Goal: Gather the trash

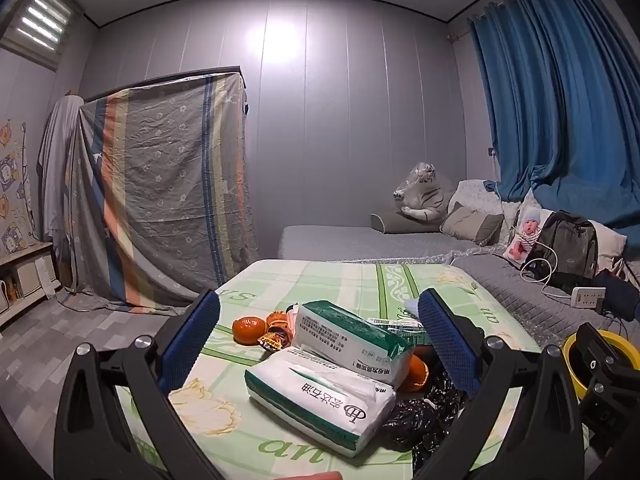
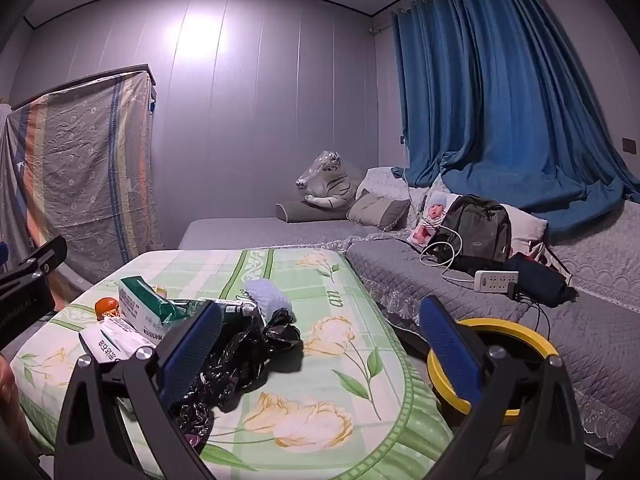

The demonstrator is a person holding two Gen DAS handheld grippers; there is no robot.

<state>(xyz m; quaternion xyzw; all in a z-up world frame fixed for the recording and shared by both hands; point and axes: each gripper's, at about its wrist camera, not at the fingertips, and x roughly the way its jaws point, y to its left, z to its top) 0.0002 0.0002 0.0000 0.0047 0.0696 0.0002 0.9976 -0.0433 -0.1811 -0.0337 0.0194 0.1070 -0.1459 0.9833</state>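
Green floral-clothed table (image 2: 340, 360); white-green packets (image 1: 320, 404), oranges (image 1: 250, 330), crumpled black plastic bag (image 2: 232, 356) on it

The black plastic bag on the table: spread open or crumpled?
Crumpled. The black plastic bag lies bunched in glossy wrinkled folds on the green floral tablecloth, with no open mouth showing.

We see the trash heaped on a green floral cloth: two white-and-green packs (image 1: 320, 404), the farther one (image 1: 352, 340) leaning on the nearer, which lies flat. A crumpled black bag (image 2: 236, 360) sprawls just right of them. Orange peels (image 1: 250, 330) and a small wrapper (image 1: 276, 340) lie behind, a flat green box (image 1: 396, 326) beyond.
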